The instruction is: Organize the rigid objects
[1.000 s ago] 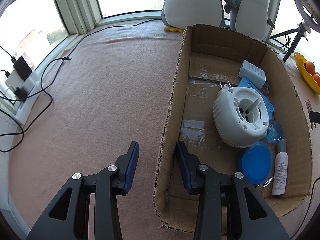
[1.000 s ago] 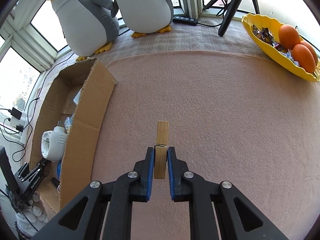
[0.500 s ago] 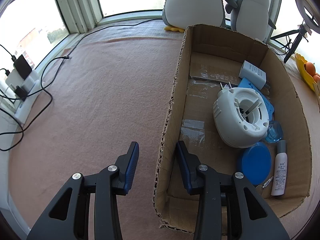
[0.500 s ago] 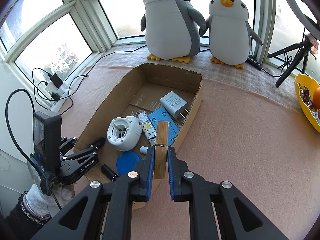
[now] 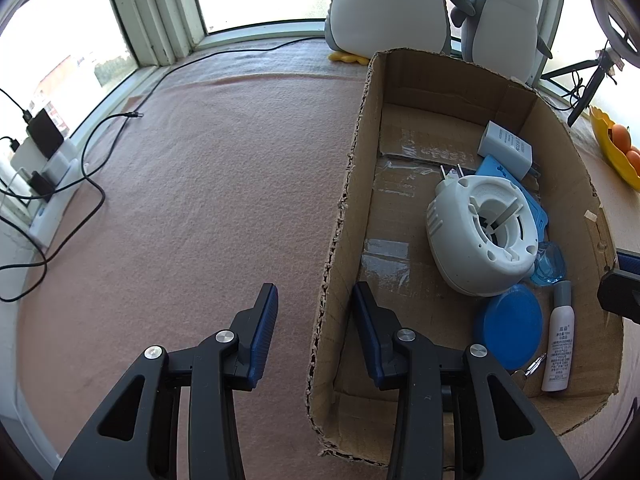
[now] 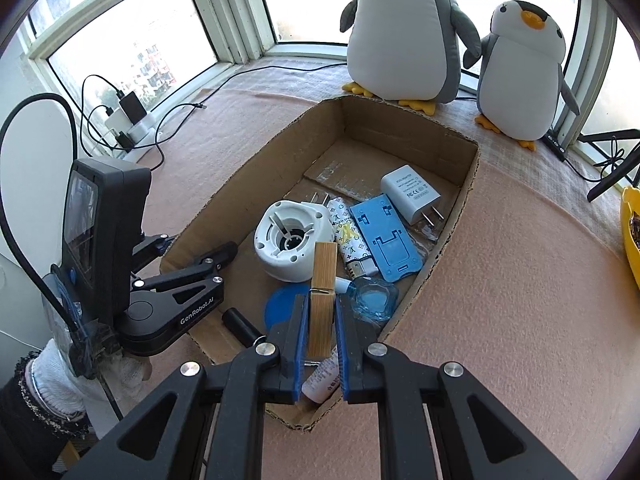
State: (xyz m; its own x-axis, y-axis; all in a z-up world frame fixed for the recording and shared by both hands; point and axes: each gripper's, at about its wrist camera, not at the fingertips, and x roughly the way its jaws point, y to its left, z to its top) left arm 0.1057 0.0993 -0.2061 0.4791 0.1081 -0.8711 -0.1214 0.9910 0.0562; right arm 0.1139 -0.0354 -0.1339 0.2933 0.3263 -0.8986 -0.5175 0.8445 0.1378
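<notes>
Left wrist view: the left gripper (image 5: 314, 286) points steeply down at the near left corner of the cardboard box (image 5: 440, 76). It stands astride the box's left wall, one finger outside over the pink felt surface (image 5: 208, 184) and one inside. Its jaws stand apart, with a gap showing on each side of the wall, so the pads do not seem to press on it. To the right, on the box floor, a white round device (image 5: 480, 232) lies on its side near the middle. A white charger (image 5: 506, 146) lies beyond it towards the far right corner. A blue lid (image 5: 508, 326) and a white bottle (image 5: 558, 344) lie by the near right corner.

Right wrist view: at the left edge a hand in a white glove (image 6: 56, 376) holds the left gripper's body from below, its fingers reaching across the box's left wall. Right of it, in the middle, the right gripper (image 6: 320, 300) tilts steeply down over the near end of the box. Its blue pads are closed on the lower half of a wooden clothespin (image 6: 324, 272). The clothespin stands nearly upright between them, its top end rising clear of the fingertips. It hangs above the box, in front of the white device and the blue lid, and touches nothing else. To the right, bare pink felt runs out towards a yellow bowl (image 6: 632, 232) at the right edge.
</notes>
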